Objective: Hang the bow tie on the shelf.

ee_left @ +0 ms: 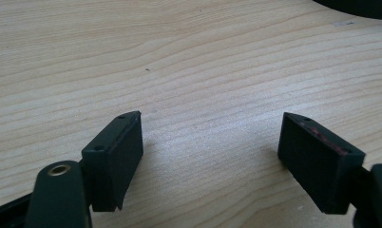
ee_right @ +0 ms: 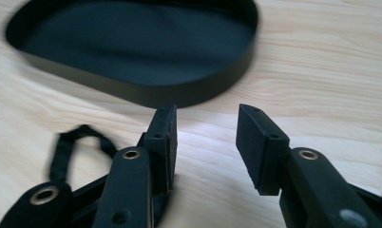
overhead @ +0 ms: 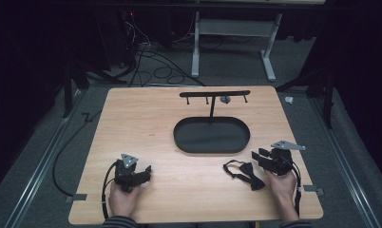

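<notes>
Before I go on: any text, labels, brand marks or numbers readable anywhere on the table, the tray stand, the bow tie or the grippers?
None can be read in any view.
The black oval tray and its T-shaped hanger bar: plain, no markings.
The black bow tie: no label visible.
The left gripper and right gripper: only screw holes and brass rivets.
The wooden table: bare grain.

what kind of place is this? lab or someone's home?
Likely a lab or recording studio: a bare wooden table on grey carpet, black curtains around it, loose cables on the floor behind, and a handheld claw in each hand.
</notes>
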Available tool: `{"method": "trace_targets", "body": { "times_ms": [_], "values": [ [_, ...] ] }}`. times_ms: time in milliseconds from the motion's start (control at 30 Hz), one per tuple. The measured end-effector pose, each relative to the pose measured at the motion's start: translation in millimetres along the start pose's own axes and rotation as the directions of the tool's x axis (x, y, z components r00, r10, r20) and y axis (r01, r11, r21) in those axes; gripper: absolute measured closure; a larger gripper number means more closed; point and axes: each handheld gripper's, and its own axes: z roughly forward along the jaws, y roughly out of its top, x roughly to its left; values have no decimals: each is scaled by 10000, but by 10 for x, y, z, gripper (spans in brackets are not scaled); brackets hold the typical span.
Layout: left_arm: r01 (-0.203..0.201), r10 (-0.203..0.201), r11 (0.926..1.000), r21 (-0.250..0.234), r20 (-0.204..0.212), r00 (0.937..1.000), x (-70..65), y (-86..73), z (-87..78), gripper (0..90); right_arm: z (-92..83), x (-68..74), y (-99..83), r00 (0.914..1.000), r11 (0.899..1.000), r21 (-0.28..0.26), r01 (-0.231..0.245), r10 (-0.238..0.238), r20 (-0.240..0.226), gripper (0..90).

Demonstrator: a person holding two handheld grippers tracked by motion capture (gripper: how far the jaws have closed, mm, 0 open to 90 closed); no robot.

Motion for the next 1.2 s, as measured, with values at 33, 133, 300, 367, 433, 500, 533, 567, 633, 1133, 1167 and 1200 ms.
{"method": "trace_targets", "body": {
  "times_ms": [33,133,300,367,433,500,533,567,633,1133,1167,1200],
  "values": [
    [0,0,10000,0,0,10000,0,0,0,236,0,0,0,10000,10000,0,0,0,0,612],
    [-3,3,10000,1,0,10000,0,0,0,236,-19,100,17,9991,9997,-13,260,-260,-326,615],
    [10,-10,10000,-3,5,10000,0,0,0,236,-6,201,32,9962,9991,-15,430,-430,-754,618],
    [3,-3,10000,-1,4,10000,1,0,0,236,11,235,37,9946,9987,57,504,-497,-907,619],
    [5,-5,10000,0,4,10000,0,0,0,236,18,248,36,9942,9986,67,524,-515,-944,621],
    [6,-6,10000,-1,4,10000,0,0,0,236,29,274,35,9929,9981,88,618,-605,-1025,623],
    [6,-6,10000,-2,4,10000,0,0,0,236,33,288,34,9924,9979,131,628,-611,-1068,624],
    [6,-6,10000,-2,4,10000,1,0,0,236,44,300,35,9919,9977,144,668,-648,-1095,624],
    [9,-9,10000,-3,5,10000,0,0,0,235,65,327,35,9910,9973,220,700,-671,-1155,626],
    [6,-6,10000,-1,4,10000,0,0,0,235,319,486,39,9842,9880,960,1211,-1069,-1413,673],
    [5,-5,10000,0,5,10000,0,0,0,235,326,493,35,9850,9870,1049,1216,-1069,-1356,680],
    [3,-3,10000,0,5,10000,0,0,0,235,337,496,32,9847,9863,1103,1229,-1074,-1375,684]
  ]
}}
